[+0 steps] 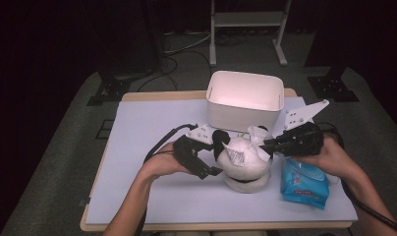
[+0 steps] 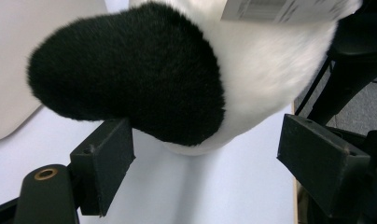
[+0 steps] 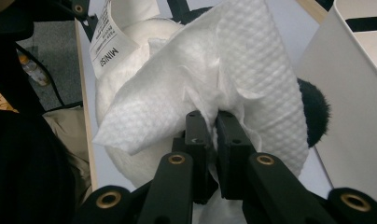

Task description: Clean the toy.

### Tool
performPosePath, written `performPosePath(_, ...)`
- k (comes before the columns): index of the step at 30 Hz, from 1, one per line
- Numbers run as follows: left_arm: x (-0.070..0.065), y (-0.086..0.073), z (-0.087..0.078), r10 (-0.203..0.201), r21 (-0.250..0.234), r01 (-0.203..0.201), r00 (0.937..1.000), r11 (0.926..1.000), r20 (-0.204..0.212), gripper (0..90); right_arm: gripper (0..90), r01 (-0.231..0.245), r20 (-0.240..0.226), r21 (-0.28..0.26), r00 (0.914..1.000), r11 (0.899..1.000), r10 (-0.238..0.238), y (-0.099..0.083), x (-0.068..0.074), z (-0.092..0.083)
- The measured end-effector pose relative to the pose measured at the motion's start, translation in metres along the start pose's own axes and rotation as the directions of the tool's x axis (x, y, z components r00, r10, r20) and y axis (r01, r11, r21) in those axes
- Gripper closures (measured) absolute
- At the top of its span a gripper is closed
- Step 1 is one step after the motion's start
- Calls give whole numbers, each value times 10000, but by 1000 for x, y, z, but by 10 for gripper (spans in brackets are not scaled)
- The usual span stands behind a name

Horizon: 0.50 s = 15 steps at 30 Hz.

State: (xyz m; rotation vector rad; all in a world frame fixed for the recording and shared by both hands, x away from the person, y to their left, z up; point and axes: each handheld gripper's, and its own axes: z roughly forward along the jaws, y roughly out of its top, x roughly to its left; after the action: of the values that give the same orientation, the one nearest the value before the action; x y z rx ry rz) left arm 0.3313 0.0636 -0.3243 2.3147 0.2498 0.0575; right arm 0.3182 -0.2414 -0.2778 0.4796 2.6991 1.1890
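Plush panda (image 1: 245, 164) near the middle of the pale counter (image 1: 137, 142), just in front of the white bin (image 1: 243, 101), its paper tag (image 1: 234, 156) lying across the white fur. Right claw (image 1: 264, 145) pinched tight on a white tissue (image 1: 258, 135) — embossed sheet bunched between the two black pads in the right gripper view (image 3: 214, 133), fanning out over the panda's white body (image 3: 130, 140), one black ear (image 3: 312, 112) peeking past the edge of the sheet, the bin wall (image 3: 354, 93) just beside it. Left claw (image 1: 213, 164) at the panda's left side, spread wide with nothing gripped: in the left gripper view (image 2: 205, 154) a black furry limb (image 2: 130, 74) hangs above and between the pads, brushing or nearly brushing the top of the left pad (image 2: 105, 154), the other pad standing well off. Hard to say whether fur and pad truly touch. Blue pack of wipes (image 1: 303, 183) flat on the counter under the right hand (image 1: 334, 157), just beside the panda. Left hand (image 1: 162, 162) low over the counter, cable trailing back from it.
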Motion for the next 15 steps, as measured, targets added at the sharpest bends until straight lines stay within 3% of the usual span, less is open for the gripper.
performPosePath(4,4,-4,12,-125,-68,127,9995,9999,280,169,836,-1,11,-5,10000,10000,1,-1,0,-1)
performPosePath(6,5,-5,20,-396,-261,409,9980,9988,487,170,835,6,4,-21,10000,10000,-6,-1,0,-1)
performPosePath(8,7,-6,23,-399,-427,430,9967,9982,707,177,835,17,0,-16,10000,10000,-17,-1,1,-1)
performPosePath(11,8,-7,20,-450,-897,521,9959,9946,788,269,834,76,60,-43,10000,10000,-75,0,1,-1)
performPosePath(15,7,-3,11,-276,-1012,335,9979,9943,592,325,832,-68,-45,-351,10000,9994,67,0,0,-4)
